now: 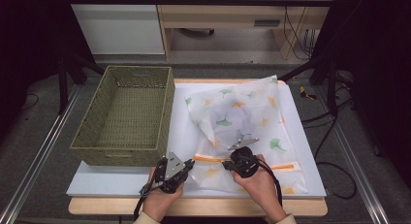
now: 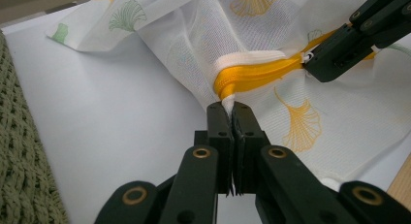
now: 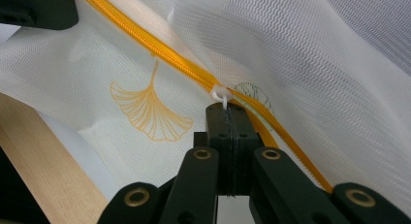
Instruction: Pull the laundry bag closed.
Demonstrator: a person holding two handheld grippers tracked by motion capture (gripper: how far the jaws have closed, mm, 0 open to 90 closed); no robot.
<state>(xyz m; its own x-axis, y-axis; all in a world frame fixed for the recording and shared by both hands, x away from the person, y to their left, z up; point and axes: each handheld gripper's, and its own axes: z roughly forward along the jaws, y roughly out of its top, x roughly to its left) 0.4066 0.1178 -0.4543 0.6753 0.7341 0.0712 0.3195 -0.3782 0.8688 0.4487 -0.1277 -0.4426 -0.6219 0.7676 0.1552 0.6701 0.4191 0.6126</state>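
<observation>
Both claws are clamped on our mesh bag (image 1: 242,117): left claw (image 2: 228,110) on the zipper end (image 2: 228,83), right claw (image 3: 226,110) on the pull (image 3: 220,94).

White mesh laundry bag (image 1: 247,122): printed ginkgo leaves, green and orange-yellow. Zipper (image 2: 257,71): bright orange-yellow tape, white pull (image 3: 221,95), white end binding. Woven basket (image 1: 127,115) at 9 o'clock of bag: olive green. Table top (image 1: 179,132): white, light wood edge. Gripper jaws: black, brass-coloured pivots.

Even overhead light, dark corners; close fabric perhaps slightly soft, no harsh glare
</observation>
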